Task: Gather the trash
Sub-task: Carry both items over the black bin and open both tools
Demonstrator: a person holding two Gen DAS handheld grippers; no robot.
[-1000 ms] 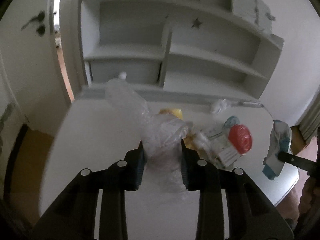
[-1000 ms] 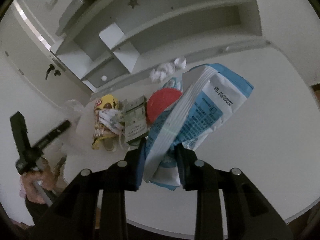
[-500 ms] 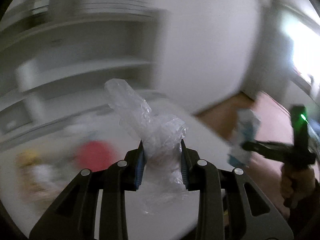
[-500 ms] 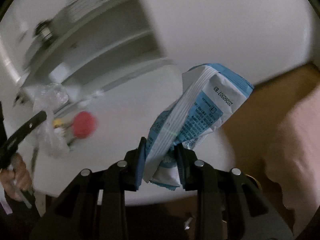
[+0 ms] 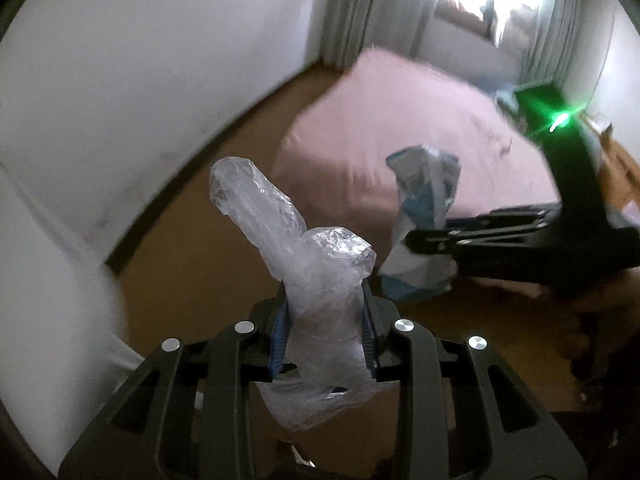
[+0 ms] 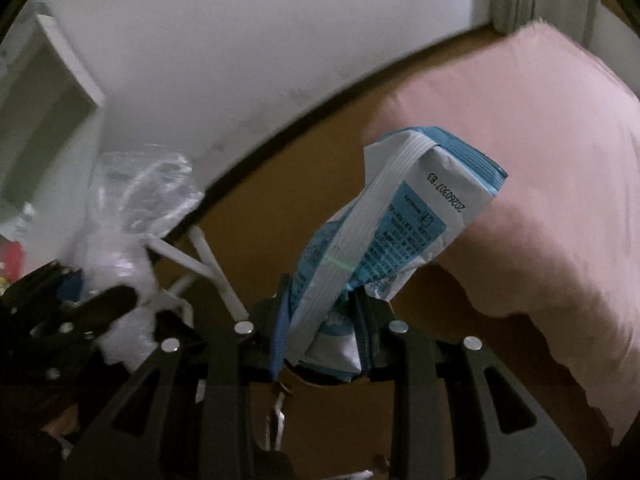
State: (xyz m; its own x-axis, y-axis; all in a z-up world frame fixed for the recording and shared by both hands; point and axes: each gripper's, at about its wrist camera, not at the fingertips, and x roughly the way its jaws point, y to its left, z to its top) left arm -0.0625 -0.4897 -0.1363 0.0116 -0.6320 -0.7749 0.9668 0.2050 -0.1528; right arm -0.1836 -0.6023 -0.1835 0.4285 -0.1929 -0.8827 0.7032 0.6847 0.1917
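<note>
My left gripper is shut on a crumpled clear plastic bag that sticks up between the jaws. My right gripper is shut on a blue and white snack wrapper. In the left wrist view the right gripper holds the wrapper just to the right of the bag. In the right wrist view the left gripper and the clear bag show at the left. Both are held in the air above a brown floor.
A pink bed lies ahead on the right. A white wall with a dark skirting runs on the left. White table legs and the white shelf unit show at the left. Curtains and a bright window are far back.
Both grippers have swung right, away from the white table and shelves, and face the floor and the pink bed. Each still holds its piece of trash.
</note>
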